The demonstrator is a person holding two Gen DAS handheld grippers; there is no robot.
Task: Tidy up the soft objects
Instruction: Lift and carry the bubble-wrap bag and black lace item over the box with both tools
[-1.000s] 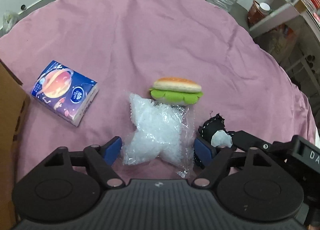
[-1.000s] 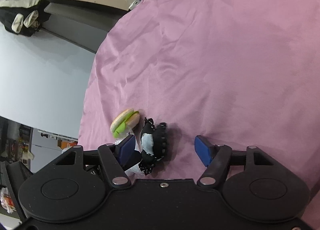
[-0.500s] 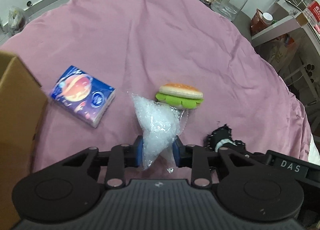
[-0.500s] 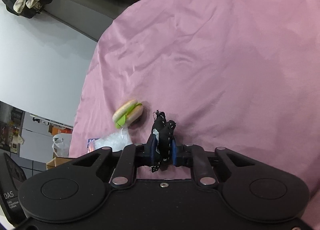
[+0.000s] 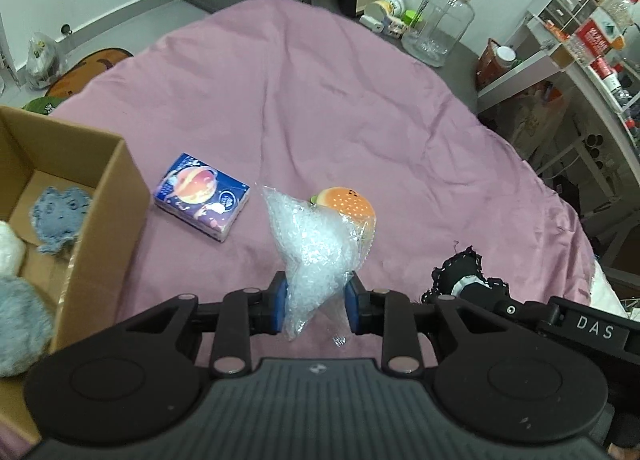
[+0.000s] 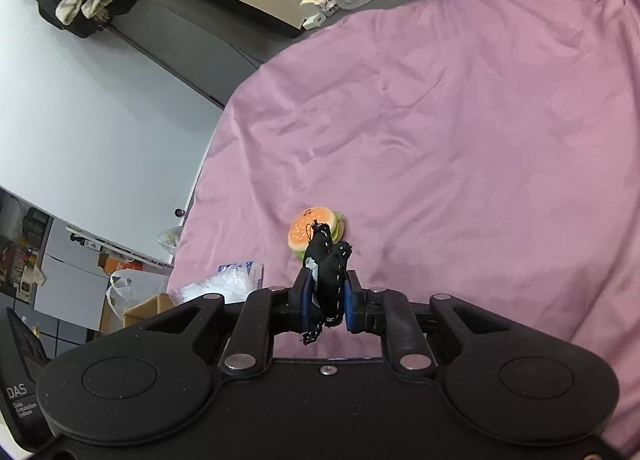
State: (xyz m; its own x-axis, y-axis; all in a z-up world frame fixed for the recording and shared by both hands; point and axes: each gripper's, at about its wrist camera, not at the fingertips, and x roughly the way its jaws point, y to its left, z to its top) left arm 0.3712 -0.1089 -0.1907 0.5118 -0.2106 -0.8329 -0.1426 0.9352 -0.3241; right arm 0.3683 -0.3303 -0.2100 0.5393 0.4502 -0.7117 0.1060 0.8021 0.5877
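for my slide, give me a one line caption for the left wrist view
Left gripper clamps a clear plastic bag above the pink cloth, beside an open cardboard box.

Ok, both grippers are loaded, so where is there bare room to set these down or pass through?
Bare pink cloth stretches beyond the tissue pack and burger toy, toward the glass jar. In the right wrist view the cloth right of the burger is open too. It is crowded between the cardboard box, tissue pack and bubble-wrap bag.

"DAS" stands in white on the right tool [image 5: 476, 292]'s black body.
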